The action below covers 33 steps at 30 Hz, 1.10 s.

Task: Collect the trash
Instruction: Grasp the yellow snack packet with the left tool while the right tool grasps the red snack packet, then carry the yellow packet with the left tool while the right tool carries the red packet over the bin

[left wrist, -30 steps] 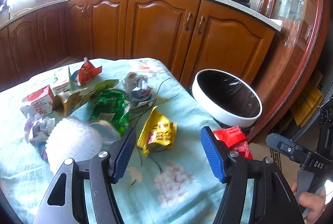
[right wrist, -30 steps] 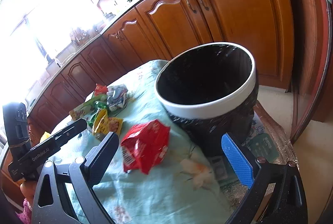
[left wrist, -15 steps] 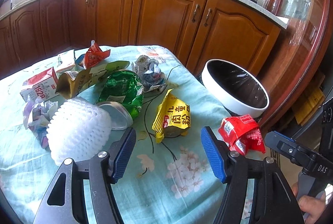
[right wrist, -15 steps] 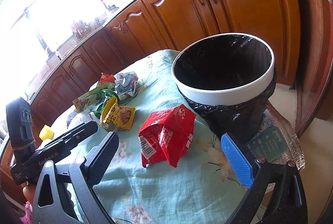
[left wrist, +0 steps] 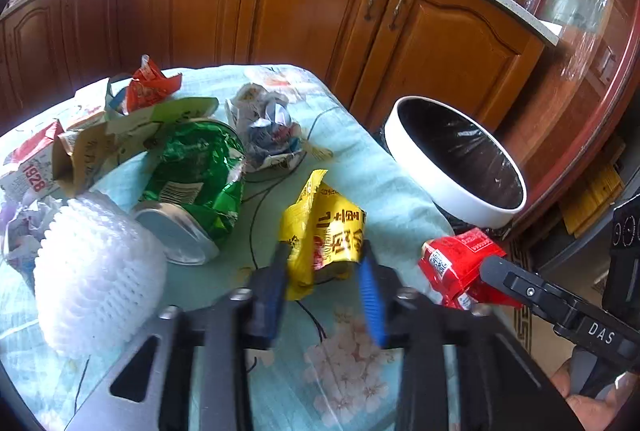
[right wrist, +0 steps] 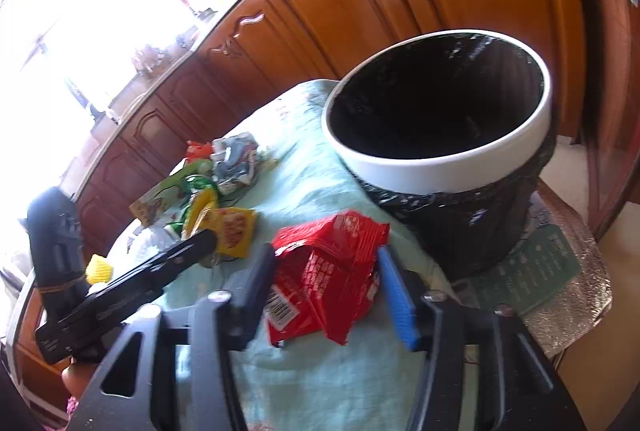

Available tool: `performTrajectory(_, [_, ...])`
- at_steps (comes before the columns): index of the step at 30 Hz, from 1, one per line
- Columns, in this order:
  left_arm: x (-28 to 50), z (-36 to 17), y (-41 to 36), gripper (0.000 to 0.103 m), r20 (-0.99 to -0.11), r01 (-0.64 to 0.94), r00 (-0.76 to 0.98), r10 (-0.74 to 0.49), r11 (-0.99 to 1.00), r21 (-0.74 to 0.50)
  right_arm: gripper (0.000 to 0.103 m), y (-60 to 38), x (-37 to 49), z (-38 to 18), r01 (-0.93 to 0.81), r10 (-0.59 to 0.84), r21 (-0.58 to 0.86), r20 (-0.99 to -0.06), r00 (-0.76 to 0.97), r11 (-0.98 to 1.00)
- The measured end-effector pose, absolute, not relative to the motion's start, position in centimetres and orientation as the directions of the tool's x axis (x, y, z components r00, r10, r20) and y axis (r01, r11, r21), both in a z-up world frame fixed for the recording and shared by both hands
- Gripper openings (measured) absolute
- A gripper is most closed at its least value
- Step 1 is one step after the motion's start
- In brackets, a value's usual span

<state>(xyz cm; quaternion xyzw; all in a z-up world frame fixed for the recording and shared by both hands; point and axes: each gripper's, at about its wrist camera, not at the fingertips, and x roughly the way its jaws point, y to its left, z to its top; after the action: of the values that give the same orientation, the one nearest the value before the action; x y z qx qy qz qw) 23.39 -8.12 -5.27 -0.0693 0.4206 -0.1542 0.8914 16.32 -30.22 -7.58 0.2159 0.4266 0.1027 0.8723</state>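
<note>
My left gripper (left wrist: pixel 323 263) has its jaws around a crumpled yellow snack wrapper (left wrist: pixel 324 231) on the light-blue cloth, pads close to its sides; contact is unclear. My right gripper (right wrist: pixel 326 271) straddles a red snack wrapper (right wrist: pixel 324 271) near the table edge, jaws narrowed around it. The red wrapper also shows in the left wrist view (left wrist: pixel 452 263). A white-rimmed trash bin (right wrist: pixel 440 159) with a black liner stands just past the table's edge, also in the left wrist view (left wrist: pixel 452 187).
More trash lies on the table: a green bag (left wrist: pixel 196 167), a white foam net (left wrist: pixel 96 275), a crumpled paper wad (left wrist: pixel 264 127), a carton (left wrist: pixel 28 171), a red wrapper (left wrist: pixel 148 87). Wooden cabinets (left wrist: pixel 312 3) stand behind.
Both grippers moved forward and down onto their wrappers. Both jaws narrowed from wide open to closely flanking the yellow and the red wrapper.
</note>
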Motion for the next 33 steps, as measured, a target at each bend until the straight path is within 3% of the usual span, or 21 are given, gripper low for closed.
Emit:
performTrajectory(2, [23.4, -5.3, -8.0, 0.010, -0.724, 0.221, 0.602, -0.337, 0.942, -0.254, 0.043, -29.8, 16.1, -7.2, -0.011, 0.358, 0.450, -0.696, 0.622, 0.893])
performTrajectory(4, [23.2, -5.1, -7.9, 0.006, -0.717, 0.226, 0.607, -0.344, 0.939, -0.259, 0.039, -29.5, 15.9, -6.8, -0.025, 0.362, 0.445, -0.692, 0.624, 0.895])
performTrajectory(11, [21.5, -4.1, -7.7, 0.005, -0.690, 0.250, 0.626, -0.362, 0.932, -0.262, 0.027, -29.4, 15.0, -5.5, -0.051, 0.369, 0.440, -0.679, 0.634, 0.896])
performTrajectory(33, [21.1, -0.6, -11.0, 0.005, -0.645, 0.350, 0.632, -0.431, 0.900, -0.258, 0.026, -33.9, 15.2, -2.5, -0.017, 0.317, 0.436, -0.625, 0.713, 0.900])
